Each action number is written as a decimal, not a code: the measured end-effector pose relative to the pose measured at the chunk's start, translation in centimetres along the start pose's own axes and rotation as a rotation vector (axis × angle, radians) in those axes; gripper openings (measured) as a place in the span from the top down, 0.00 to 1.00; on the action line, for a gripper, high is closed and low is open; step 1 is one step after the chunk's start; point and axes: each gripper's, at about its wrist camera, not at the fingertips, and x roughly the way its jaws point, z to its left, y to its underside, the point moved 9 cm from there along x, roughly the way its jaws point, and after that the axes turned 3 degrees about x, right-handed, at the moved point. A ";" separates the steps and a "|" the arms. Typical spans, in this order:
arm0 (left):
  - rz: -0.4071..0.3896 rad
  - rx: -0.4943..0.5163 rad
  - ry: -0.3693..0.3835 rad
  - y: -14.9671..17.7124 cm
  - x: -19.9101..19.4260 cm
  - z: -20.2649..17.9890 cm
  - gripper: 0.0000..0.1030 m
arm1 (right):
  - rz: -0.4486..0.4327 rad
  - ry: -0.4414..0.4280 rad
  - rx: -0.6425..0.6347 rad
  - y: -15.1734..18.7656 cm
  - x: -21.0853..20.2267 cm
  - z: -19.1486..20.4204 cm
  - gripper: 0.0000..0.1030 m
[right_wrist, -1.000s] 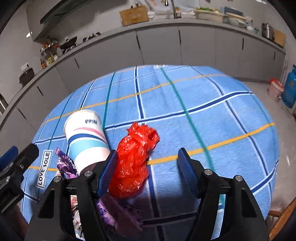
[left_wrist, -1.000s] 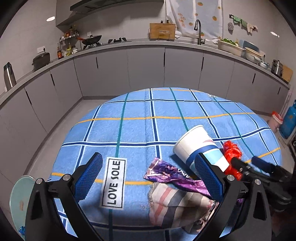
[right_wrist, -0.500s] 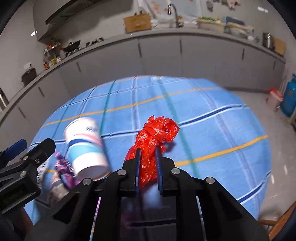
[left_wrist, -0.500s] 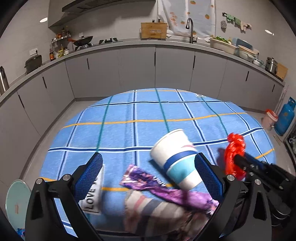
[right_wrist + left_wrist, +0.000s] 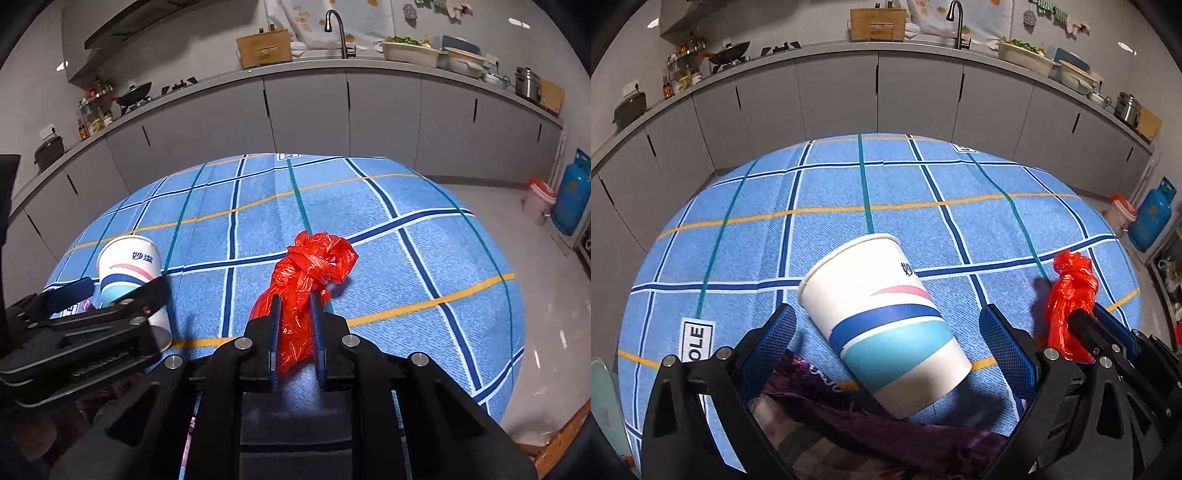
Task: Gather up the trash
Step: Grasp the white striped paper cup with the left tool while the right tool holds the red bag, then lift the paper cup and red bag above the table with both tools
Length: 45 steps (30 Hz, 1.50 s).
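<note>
Right gripper (image 5: 295,314): jaws clamped on the knotted red plastic bag (image 5: 306,280). The bag's bulk sticks out past the fingertips, its knot toward the far side, and it looks lifted just clear of the surface (image 5: 424,236), which wears a blue checked cloth. Whether the lowest fold touches the cloth can't be told.

Left gripper (image 5: 886,332): jaws wide apart, straddling the paper cup (image 5: 882,325). The cup lies on its side, mouth to the far left, base toward the camera. Pads are on either side of it and not touching; clear gaps show on both sides.

Near edge of the surface, under the left gripper: a crumpled purple wrapper (image 5: 849,410), the cup's base resting against it, and a striped piece (image 5: 798,446) of cloth or packaging below that; which one can't be told.

Progress, as a judgement: early. One item, the red bag, is in hand but not binned. The cup is lined up for a grasp, not yet taken. The wrapper is untouched, and the striped piece too, if it counts as trash.

No bin is in reach in either view. A small lidded pail (image 5: 537,199) stands on the floor at far right beside a blue gas cylinder (image 5: 574,192); it may be the drop point, not certain.

Left to do: close on the cup, carry both items, come back for the wrapper.
</note>
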 end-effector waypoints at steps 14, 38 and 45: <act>0.002 0.022 0.046 0.9 -1.3 -0.3 0.42 | -0.009 -0.009 -0.032 0.3 -0.9 1.0 0.85; -0.117 0.063 -0.008 0.2 -7.4 1.4 0.42 | -0.089 -0.048 -0.042 -0.6 -5.4 2.6 0.85; -0.134 0.047 -0.016 0.7 -9.1 2.9 0.42 | -0.102 -0.077 -0.071 -0.7 -6.4 4.8 0.85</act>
